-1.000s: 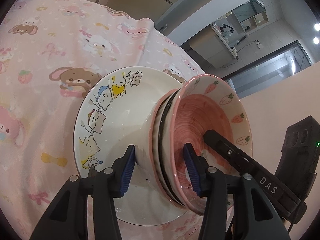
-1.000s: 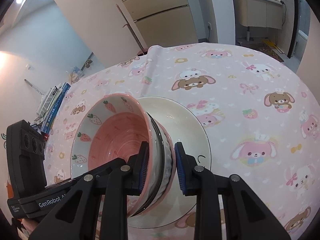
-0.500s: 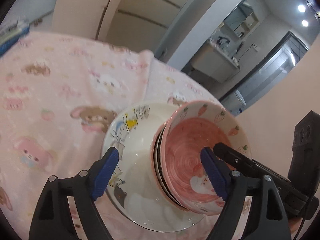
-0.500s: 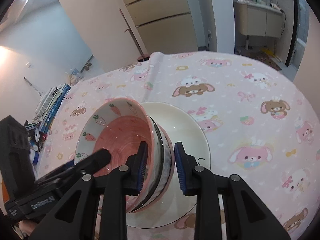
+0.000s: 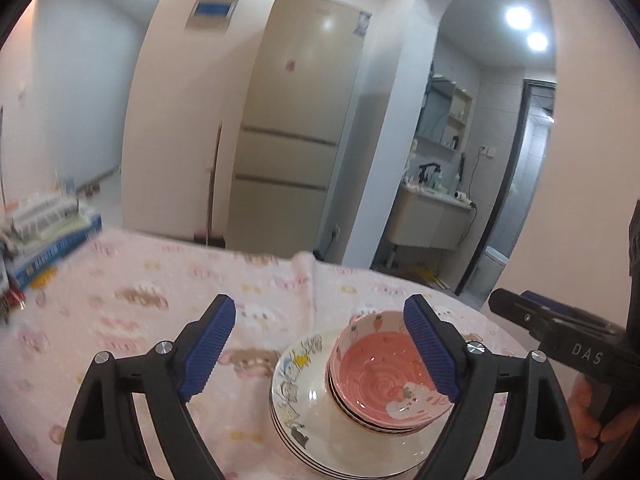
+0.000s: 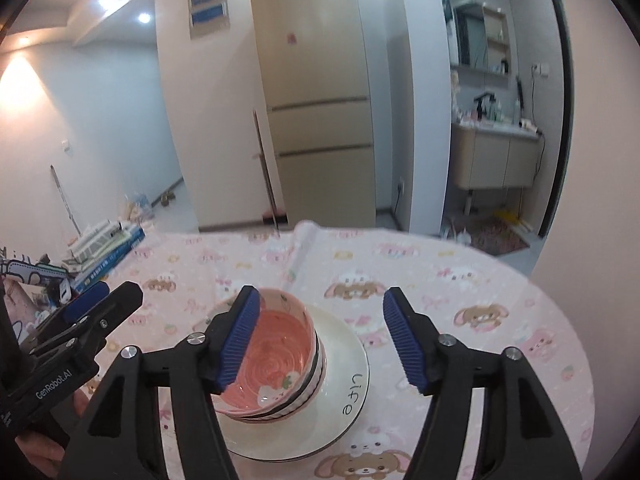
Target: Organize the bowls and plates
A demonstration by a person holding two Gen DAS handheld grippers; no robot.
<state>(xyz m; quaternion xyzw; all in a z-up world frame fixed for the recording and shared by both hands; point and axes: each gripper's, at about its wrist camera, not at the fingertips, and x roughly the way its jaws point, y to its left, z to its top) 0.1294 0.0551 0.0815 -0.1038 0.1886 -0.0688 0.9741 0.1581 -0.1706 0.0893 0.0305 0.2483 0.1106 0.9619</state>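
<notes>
Left tongs [image 5: 320,344] now spread wide, holding nothing; one second ago pinched on bowl rim. Right tongs [image 6: 320,340] likewise released, wide, pulled back above stack. Pink bowl stack [image 6: 276,360] sits nested on plate stack [image 6: 344,404], resting on counter [image 6: 500,320]. Beyond: books [image 6: 108,248] at counter's far left edge, fridge [image 6: 316,100] behind.

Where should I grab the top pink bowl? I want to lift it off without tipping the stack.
Probably the pink bowl is best taken by its rim, from straight above, one jaw inside and one outside the wall. It sits upright, nested in other bowls on the plates, so only its upper edge is exposed; a side approach would likely push the stack.
</notes>
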